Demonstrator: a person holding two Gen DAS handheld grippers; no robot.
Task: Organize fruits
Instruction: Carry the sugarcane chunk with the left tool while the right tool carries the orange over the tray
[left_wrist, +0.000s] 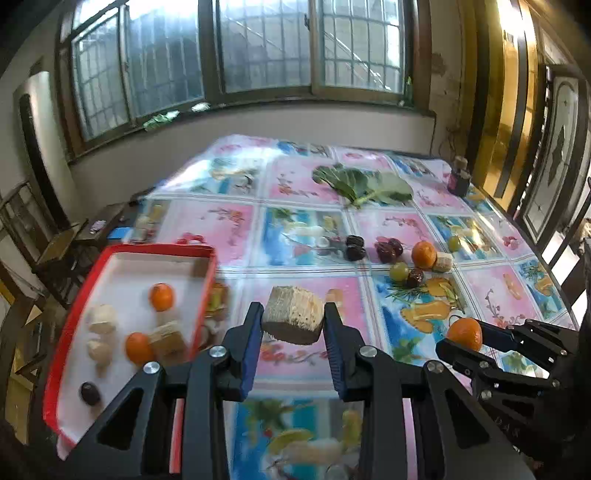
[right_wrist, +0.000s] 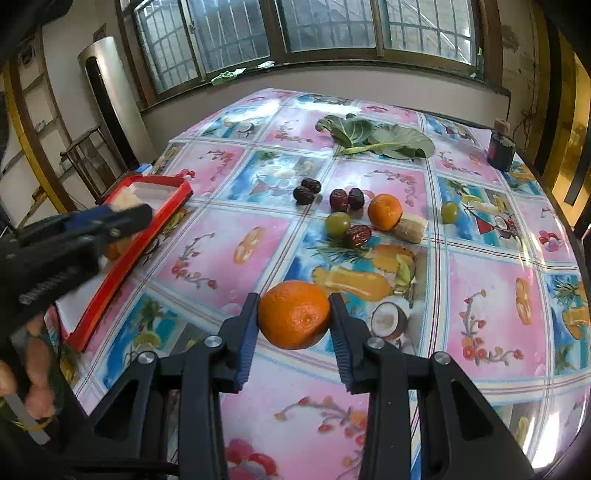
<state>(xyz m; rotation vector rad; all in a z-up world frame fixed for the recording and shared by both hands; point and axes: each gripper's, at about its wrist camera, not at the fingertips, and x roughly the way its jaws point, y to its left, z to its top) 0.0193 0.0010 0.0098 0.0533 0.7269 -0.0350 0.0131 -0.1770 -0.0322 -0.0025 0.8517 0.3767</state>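
Observation:
My left gripper (left_wrist: 293, 325) is shut on a pale cut chunk of fruit (left_wrist: 293, 314) and holds it above the table, just right of the red tray (left_wrist: 92, 280). The tray holds two oranges (left_wrist: 161, 296), pale pieces and a dark date. My right gripper (right_wrist: 293, 321) is shut on an orange (right_wrist: 294, 314) above the table; it also shows in the left wrist view (left_wrist: 466, 332). On the table lie another orange (right_wrist: 385, 211), a banana piece (right_wrist: 412, 229), green grapes (right_wrist: 338, 222) and several dark dates (right_wrist: 306, 190).
A flowery plastic cloth (right_wrist: 480, 295) covers the table. Green leaves (right_wrist: 380, 140) lie at the far side and a dark jar (right_wrist: 500, 147) stands at the far right corner. Windows, chairs and shelves stand beyond the table's left edge.

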